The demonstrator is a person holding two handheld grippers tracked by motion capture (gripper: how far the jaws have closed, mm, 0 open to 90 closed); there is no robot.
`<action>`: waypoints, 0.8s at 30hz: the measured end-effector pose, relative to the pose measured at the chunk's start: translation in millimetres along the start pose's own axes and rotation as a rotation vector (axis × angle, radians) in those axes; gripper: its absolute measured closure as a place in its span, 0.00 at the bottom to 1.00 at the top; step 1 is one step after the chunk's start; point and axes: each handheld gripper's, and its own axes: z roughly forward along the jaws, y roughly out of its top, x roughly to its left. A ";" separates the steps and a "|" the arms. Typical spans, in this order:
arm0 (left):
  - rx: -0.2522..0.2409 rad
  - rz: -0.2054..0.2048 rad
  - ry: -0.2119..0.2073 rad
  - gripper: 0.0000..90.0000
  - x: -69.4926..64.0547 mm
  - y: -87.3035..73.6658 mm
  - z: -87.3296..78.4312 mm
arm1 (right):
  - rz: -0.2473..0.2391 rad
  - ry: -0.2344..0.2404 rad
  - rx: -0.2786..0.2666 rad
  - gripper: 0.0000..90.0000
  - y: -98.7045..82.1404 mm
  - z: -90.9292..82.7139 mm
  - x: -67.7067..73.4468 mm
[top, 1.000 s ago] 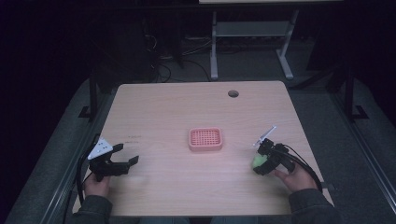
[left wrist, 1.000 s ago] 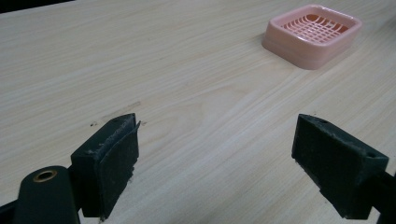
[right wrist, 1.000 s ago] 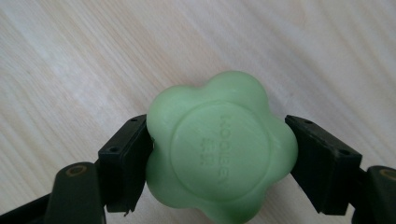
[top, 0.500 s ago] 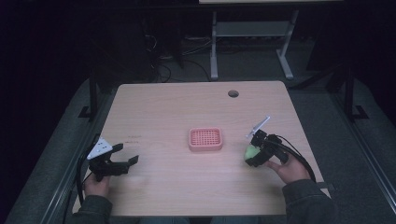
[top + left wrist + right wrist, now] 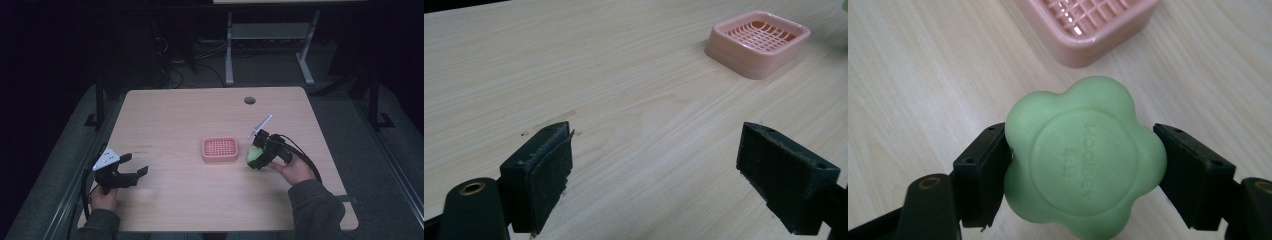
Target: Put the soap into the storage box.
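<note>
1. One soap [image 5: 255, 156], green and flower-shaped, sits pinched in the right gripper [image 5: 260, 156] in the high view, just right of the pink dish [image 5: 220, 149] near the table's [image 5: 190, 110] middle. It is raised or barely off the wood; I cannot tell which. The left gripper [image 5: 134, 170] rests near the left edge, well apart from the dish, jaws spread and holding nothing. Open wood lies all round the dish, and the far cable hole [image 5: 249, 100] is well out of the way.

2. Two black pads of the left gripper [image 5: 654, 175] stand wide apart in the left gripper view, bare table [image 5: 624, 100] between them. The dish [image 5: 758, 42] sits far up and right, its grid floor empty, so there is room to set something in.

3. Both jaws of the right gripper [image 5: 1082, 172] close on the soap [image 5: 1083, 162] in the right gripper view, gripping two opposite sides of its lobed rim, embossed face toward the camera. The bar looks hard, smooth and fairly light, likely slick, so a hold in the notches between lobes should slip less than one on the rounded lobes. The dish [image 5: 1088, 30] lies just beyond, its low wall the only edge to clear.
</note>
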 end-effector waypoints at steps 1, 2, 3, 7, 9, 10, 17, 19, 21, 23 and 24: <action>-0.001 -0.001 -0.001 0.16 0.1 -0.1 0.1 | -0.004 -0.003 0.005 0.29 3.6 1.2 -0.1; -0.001 -0.001 -0.001 0.16 0.1 -0.1 0.2 | -0.011 -0.001 0.005 0.29 6.6 1.9 -0.1; -0.001 -0.001 -0.001 0.16 0.1 -0.1 0.2 | -0.019 0.000 0.004 0.29 9.8 2.5 0.2; -0.002 -0.001 0.000 0.16 0.1 0.0 0.3 | -0.035 0.009 0.001 0.29 22.2 4.3 0.9; -0.002 0.000 0.002 0.16 0.2 0.1 -0.1 | -0.043 0.008 0.004 0.29 26.2 5.2 0.5; -0.002 0.000 0.002 0.16 0.2 0.1 -0.3 | -0.045 0.012 0.005 0.29 29.1 5.7 0.4; -0.008 -0.005 0.002 0.16 0.2 0.3 -0.3 | -0.057 0.014 0.009 0.29 41.9 11.7 0.5; -0.010 -0.006 0.002 0.16 0.3 0.3 -0.3 | -0.059 0.016 0.008 0.29 45.4 13.0 -0.5; -0.011 -0.004 0.003 0.16 0.6 0.4 -0.4 | -0.064 0.016 0.012 0.29 49.3 14.3 -1.3; -0.011 -0.001 0.004 0.16 1.0 0.4 -0.5 | -0.067 0.015 0.015 0.29 53.1 15.1 -1.0; -0.011 -0.002 0.003 0.16 1.1 0.4 -0.5 | -0.069 0.015 0.008 0.29 54.4 15.5 -1.8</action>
